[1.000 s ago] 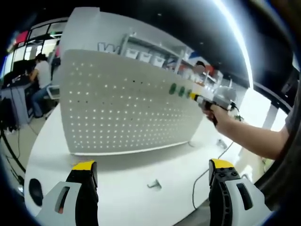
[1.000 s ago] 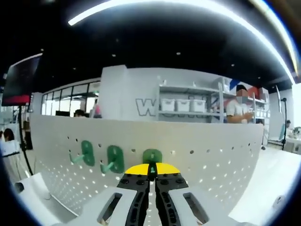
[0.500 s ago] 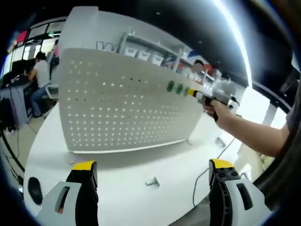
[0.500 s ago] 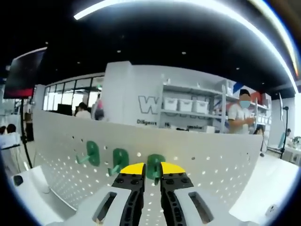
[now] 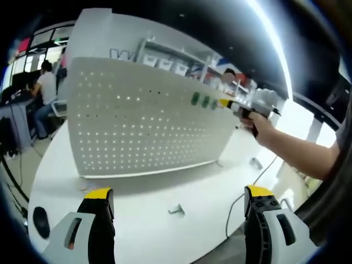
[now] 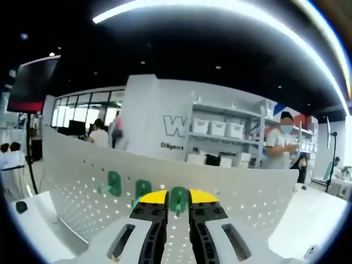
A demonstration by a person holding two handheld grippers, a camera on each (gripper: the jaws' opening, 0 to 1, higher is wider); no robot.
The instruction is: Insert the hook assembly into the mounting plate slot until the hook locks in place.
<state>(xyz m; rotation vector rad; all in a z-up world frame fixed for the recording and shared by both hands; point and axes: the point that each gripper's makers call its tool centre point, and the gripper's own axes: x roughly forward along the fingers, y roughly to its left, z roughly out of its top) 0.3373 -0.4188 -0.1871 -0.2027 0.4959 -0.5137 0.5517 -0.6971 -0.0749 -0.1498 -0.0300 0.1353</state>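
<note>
R gripper (image 6: 177, 197): jaws parted a little, narrow gap between the yellow tips. Green hook (image 6: 178, 199) sits in that gap, seated on the pegboard (image 6: 242, 192); jaws flank it, contact can't be judged, not clamped. In the L gripper view the same R gripper (image 5: 226, 103) shows at the board's upper far end, held by a hand (image 5: 261, 124) with bare forearm, tips at or just short of the board face.

L gripper (image 5: 179, 198): jaws wide apart, nothing between them, hovering over the white table (image 5: 137, 220), well apart from the board.

Hook assy: 3 green hooks in a row on the pegboard near its upper edge. R gripper view: leftmost hook (image 6: 113, 183), middle hook (image 6: 142, 191), third one between the jaws. Back plates are oval, long axis up-down along the board face. Prongs on the left and middle ones stick out from the board, toward lower left in that view. Prong of the third hidden by the jaws.

Pegboard stands upright on the table, white, rows of small holes, long axis running across the table.

Small metal hook (image 5: 176, 209) lies loose on the table, between L jaws' line of sight and the board foot. Another small part (image 5: 256, 163) lies on the table near the board's far end; a thin cable (image 5: 242, 201) runs over the table edge there.
</note>
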